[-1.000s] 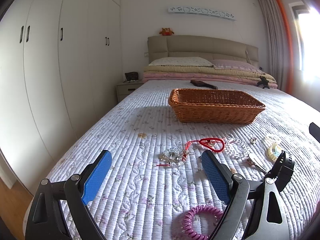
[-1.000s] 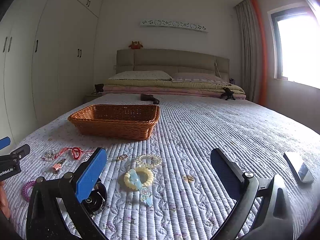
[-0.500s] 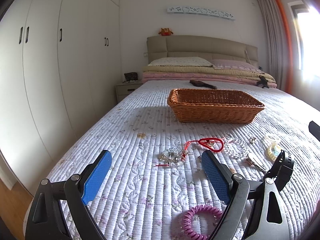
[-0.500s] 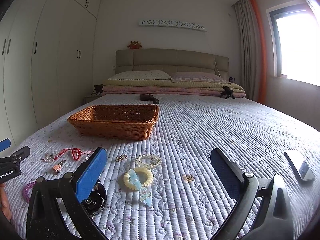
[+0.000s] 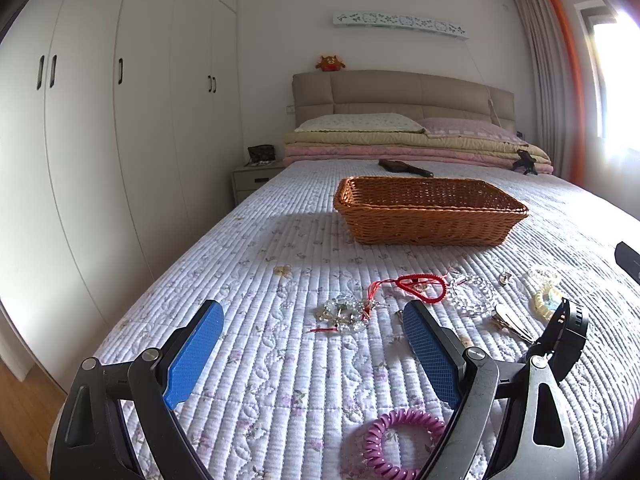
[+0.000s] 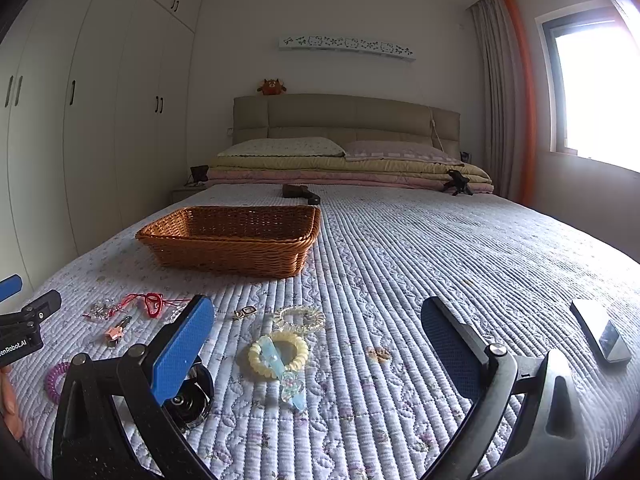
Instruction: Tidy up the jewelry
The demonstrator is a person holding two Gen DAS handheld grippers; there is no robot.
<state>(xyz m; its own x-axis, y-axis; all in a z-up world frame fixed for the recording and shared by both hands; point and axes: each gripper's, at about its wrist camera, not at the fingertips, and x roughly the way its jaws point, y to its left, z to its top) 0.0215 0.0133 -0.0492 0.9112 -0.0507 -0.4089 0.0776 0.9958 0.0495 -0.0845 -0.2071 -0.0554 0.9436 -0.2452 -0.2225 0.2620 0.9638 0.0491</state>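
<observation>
**Jewelry spread on the bed, both claws open and empty**

The left claw [image 5: 312,344] hovers above the quilted bed [image 5: 280,240] with its two blue pads wide apart, holding nothing. The right claw [image 6: 316,340] is also wide open and empty.

One wicker basket [image 5: 428,216] stands further up the bed, beyond all the small pieces and apart from them. Between the basket and the claws the jewelry lies loose on the quilt: one red cord necklace [image 5: 420,286], with one clear bead bracelet [image 5: 472,294] just beside it and a cluster of clear crystal beads [image 5: 344,312] on its other side. One purple spiral hair tie [image 5: 400,444] lies close under the left claw. A black watch [image 5: 568,336] lies partly behind the right finger of the left claw. In the right wrist view this finger partly covers the watch too.

In front of the right claw lie one yellow spiral hair tie [image 6: 280,354] with a pale blue clip [image 6: 288,376] across it, one clear beaded scrunchie [image 6: 300,318] and one small metal charm [image 6: 246,312]. A pink hair clip [image 6: 116,330] lies near the necklace. One phone [image 6: 600,330] lies well apart, to the right. A dark hairbrush [image 6: 300,194] rests behind the basket, near the folded blankets [image 6: 348,172].
</observation>
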